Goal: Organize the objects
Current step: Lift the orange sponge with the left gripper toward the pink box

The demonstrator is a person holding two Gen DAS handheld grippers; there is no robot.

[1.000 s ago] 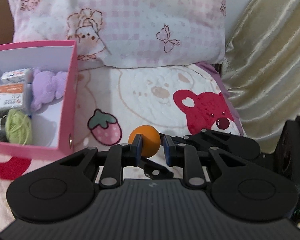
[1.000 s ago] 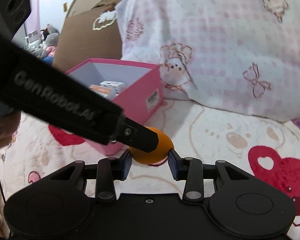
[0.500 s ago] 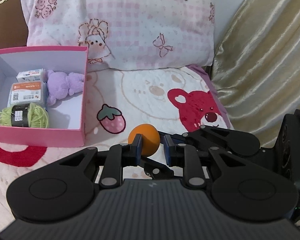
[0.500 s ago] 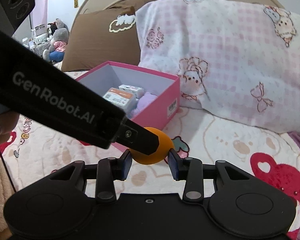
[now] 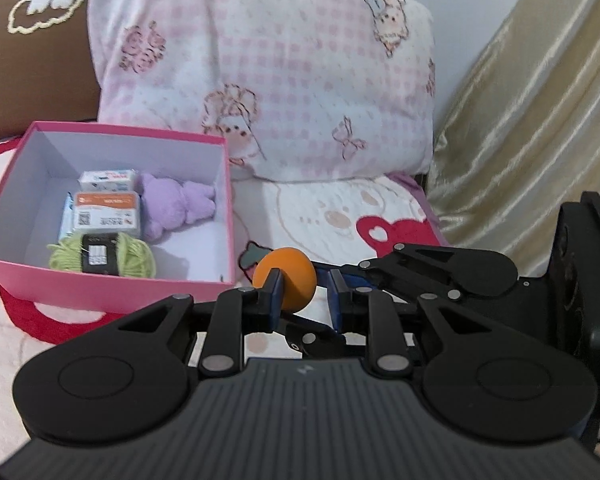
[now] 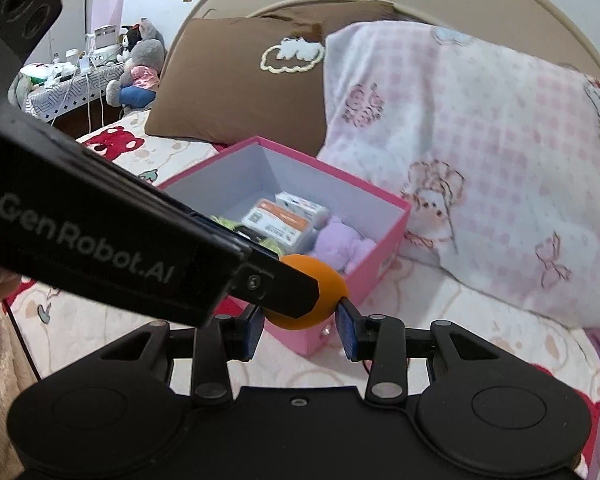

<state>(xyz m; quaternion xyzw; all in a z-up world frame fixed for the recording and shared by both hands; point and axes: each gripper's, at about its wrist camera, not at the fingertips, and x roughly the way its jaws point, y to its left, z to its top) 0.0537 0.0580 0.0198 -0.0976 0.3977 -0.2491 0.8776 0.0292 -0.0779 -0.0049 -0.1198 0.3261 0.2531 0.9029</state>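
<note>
Right gripper (image 6: 302, 332): my jaws are clamped on the orange ball (image 6: 328, 292), one blue pad on each side.
Left gripper (image 5: 305, 296): drawn in to a narrow gap, with nothing between the pads that I can see. One finger lies against the ball, I judge to steady it.
Ball: held up off the quilt (image 5: 320, 208), just beside the near corner of the pink box (image 5: 100, 292). I read this as a carry towards the box.
Box: open-topped, holding green yarn (image 5: 136, 260), two packets (image 5: 104, 210) and a lilac plush (image 5: 172, 204). Its right side is bare, so there is room for the ball.
Writing: "GenRobot.AI" runs along the left gripper's side. The packets carry an orange band and codes, but the print is too small to read.
</note>
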